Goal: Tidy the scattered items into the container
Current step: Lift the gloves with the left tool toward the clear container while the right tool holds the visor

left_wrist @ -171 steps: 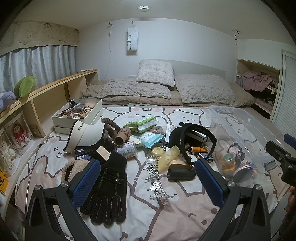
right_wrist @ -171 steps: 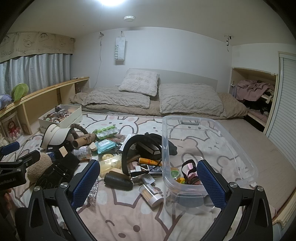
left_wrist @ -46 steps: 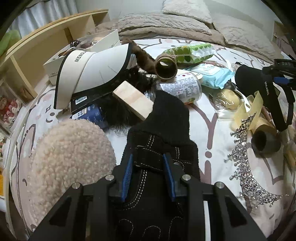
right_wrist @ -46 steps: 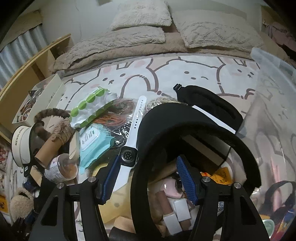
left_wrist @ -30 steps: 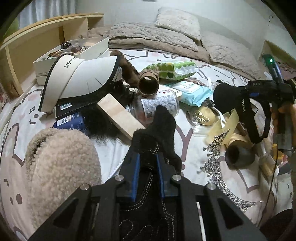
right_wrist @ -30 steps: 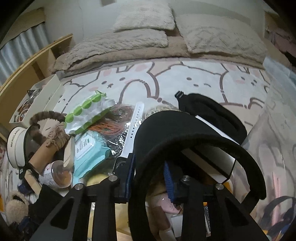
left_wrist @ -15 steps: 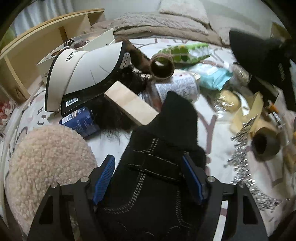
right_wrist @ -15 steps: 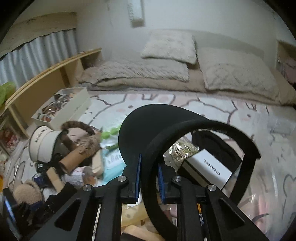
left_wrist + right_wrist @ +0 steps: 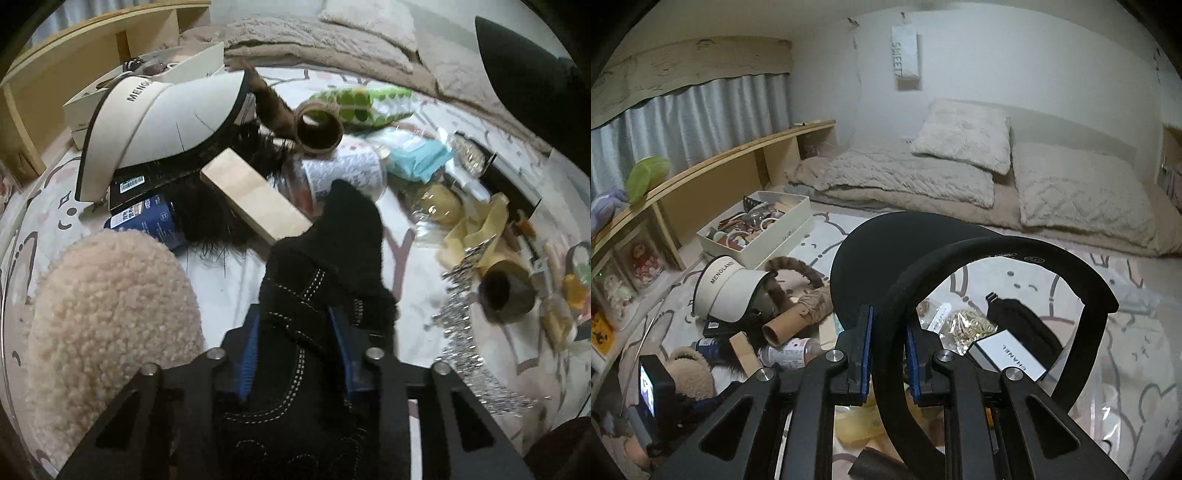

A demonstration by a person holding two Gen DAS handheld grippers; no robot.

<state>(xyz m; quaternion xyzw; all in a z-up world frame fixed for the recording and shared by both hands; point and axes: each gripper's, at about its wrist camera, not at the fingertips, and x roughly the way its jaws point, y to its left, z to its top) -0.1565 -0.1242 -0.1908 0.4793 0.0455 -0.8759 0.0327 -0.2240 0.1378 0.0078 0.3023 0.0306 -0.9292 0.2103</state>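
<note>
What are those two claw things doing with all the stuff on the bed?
Someone is tidying up with a gripper in each hand. The left gripper is pinched shut on a black glove, near a fluffy beige slipper and a white visor. The right gripper is clamped on the band of a black visor and holds it up above the mess. Lots of small things lie scattered on the bedspread.

L gripper (image 9: 297,349): matte black angular frame w/ cut-out openings, four round silver screws across the linkage, blue ribbed pads (image 9: 246,354) on inner finger faces. R gripper (image 9: 889,349): same build, black struts w/ slotted cut-outs, four silver screws, blue pads (image 9: 866,350) edged on black fingers.
</note>
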